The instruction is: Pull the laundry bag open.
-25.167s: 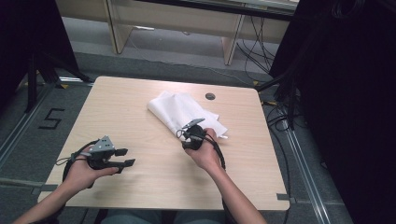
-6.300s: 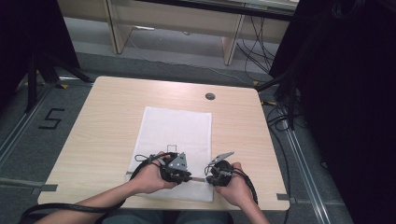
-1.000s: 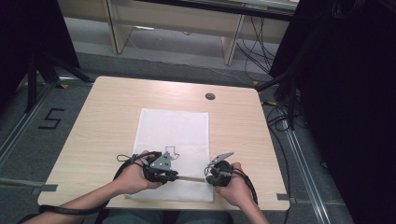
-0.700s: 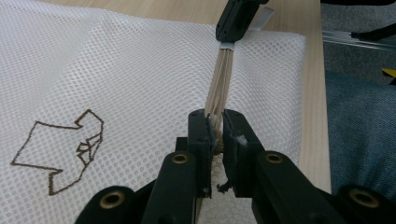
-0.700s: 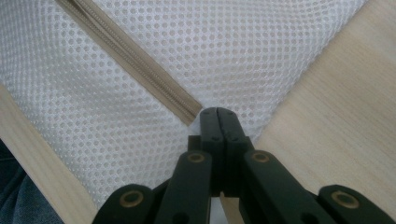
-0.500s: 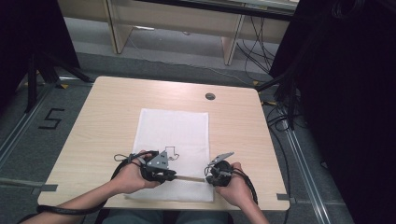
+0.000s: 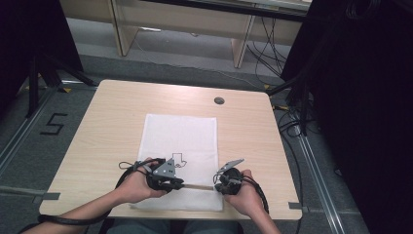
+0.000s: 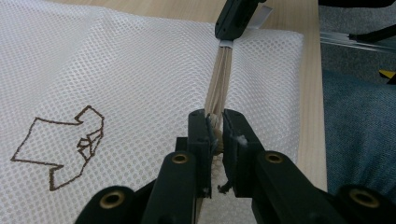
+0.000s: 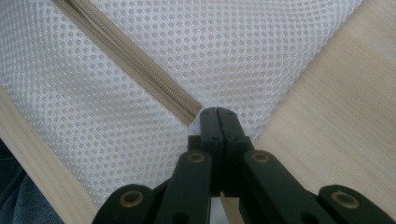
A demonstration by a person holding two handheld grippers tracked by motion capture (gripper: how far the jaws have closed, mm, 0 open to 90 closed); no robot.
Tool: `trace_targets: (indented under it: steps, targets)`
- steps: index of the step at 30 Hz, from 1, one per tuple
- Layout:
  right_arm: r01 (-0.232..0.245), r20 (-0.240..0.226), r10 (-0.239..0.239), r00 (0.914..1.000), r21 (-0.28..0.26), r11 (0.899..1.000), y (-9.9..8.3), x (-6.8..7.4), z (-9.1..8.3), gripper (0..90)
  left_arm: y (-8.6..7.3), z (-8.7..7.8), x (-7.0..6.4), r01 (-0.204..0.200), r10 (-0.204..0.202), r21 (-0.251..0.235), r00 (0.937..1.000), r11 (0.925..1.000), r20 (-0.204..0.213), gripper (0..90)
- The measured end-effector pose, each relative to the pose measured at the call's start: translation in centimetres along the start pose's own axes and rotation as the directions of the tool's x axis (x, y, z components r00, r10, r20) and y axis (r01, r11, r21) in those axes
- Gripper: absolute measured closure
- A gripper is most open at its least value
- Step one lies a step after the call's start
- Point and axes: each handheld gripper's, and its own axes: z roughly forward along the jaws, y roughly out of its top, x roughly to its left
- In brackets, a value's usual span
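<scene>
White mesh laundry bag (image 7: 179, 146) with beige zipper (image 8: 219, 79), flat on wooden surface (image 7: 107, 122): light, limp, snag-prone. Left tool (image 8: 215, 125) and right tool (image 9: 218, 122) clenched on zipper at 6 o'clock edge; hold there.

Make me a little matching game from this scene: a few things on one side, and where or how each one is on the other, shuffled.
Things:
1. mesh bag
2. zipper
3. left gripper
4. dark round hole

Places or states:
A. in the table top beyond the bag's far right corner
B. a beige strip across the white mesh
C. lying flat on the table, a brown outline drawing on it
D. jaws pinched on the beige zipper strip

Pairs: 1-C, 2-B, 3-D, 4-A
</scene>
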Motion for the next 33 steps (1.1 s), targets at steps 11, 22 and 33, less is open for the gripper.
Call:
trace_targets:
  steps: [11,22,33]
  targets:
    - [-0.013,-0.003,0.013,0.9999,0.003,1.000,0.0,0.1,0.0,90.0,-0.3,-0.3,0.0,0.013,-0.013,-0.006,0.9999,0.9999,0.000,81.7]
    - [-0.001,0.001,0.001,1.0000,0.000,1.000,0.0,0.0,0.0,90.0,-0.6,-0.4,0.1,0.009,-0.009,-0.006,1.0000,0.9999,-0.001,81.6]
    - [0.008,0.004,-0.008,1.0000,0.007,1.000,0.1,0.1,0.0,90.0,-1.1,0.0,0.3,0.008,-0.008,-0.005,1.0000,1.0000,0.004,81.6]
